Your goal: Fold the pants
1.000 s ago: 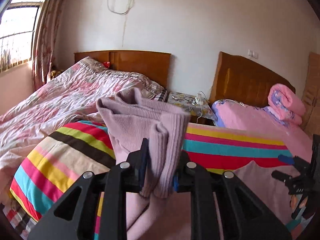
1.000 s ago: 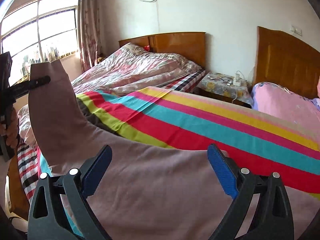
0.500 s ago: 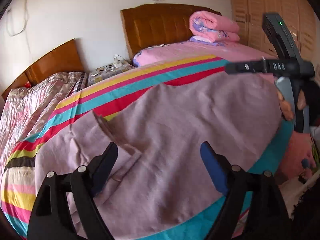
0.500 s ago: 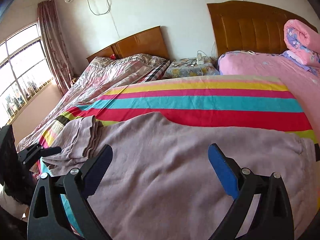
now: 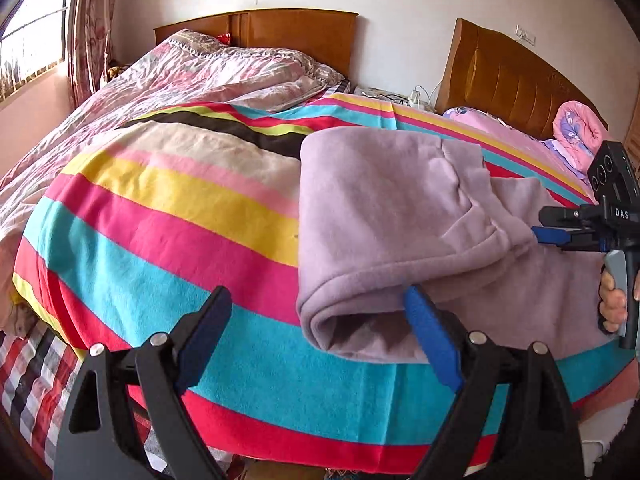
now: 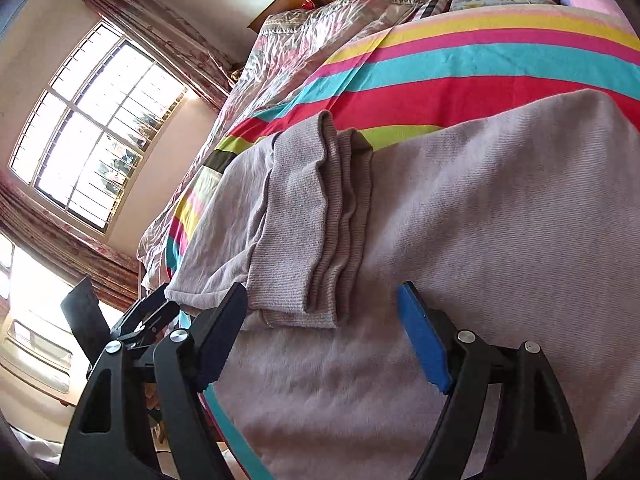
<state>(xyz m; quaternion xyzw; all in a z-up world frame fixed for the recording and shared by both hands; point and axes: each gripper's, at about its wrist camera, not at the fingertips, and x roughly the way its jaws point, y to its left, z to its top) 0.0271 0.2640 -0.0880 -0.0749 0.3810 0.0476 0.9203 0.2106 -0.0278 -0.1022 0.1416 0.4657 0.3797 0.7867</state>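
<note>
Hovering low over the folded mauve pants [image 5: 384, 216] at the right of the striped bed [image 5: 168, 208], left gripper [image 5: 320, 340] has just spread its jaws while right gripper [image 6: 320, 340], jaws narrowing yet empty, lines up the ribbed cuffs [image 6: 316, 220], likely for another fold.

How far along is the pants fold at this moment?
Done: one fold. The pants lie doubled on the striped blanket, ribbed cuffs on top of the lower layer. In hand: nothing; the left gripper is open beside the folded edge, and the right gripper, whose jaws have just been closing, stands open over the cuffs, gripping nothing. Left: probably another fold.
</note>
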